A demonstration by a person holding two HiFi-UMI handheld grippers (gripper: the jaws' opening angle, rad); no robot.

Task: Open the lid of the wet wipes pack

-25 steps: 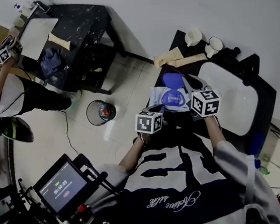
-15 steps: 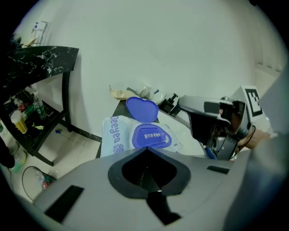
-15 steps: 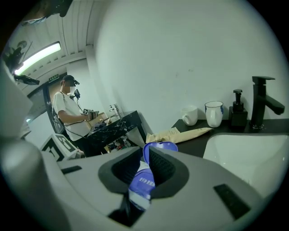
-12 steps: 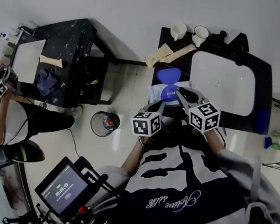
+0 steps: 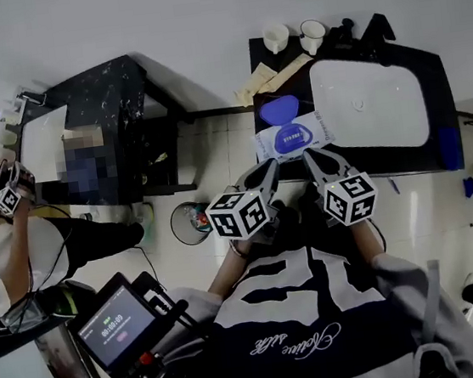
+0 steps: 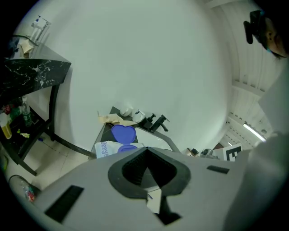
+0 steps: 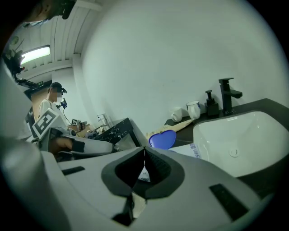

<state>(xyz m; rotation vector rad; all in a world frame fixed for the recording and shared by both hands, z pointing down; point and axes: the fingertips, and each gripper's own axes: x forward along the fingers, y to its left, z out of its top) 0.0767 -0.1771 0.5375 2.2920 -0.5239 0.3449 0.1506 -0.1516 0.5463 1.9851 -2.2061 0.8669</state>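
now, wet wipes pack (image 5: 293,138), lid (image 5: 279,110) open

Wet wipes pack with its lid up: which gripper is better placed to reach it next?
Right gripper, narrowly: shut, it sits just short of the middle of the wet wipes pack, while the left gripper points at its left corner.

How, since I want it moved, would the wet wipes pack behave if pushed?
The wet wipes pack lies flat and looks soft, so it would probably slide, not tip, and sag if lifted. Its open blue lid may flap.
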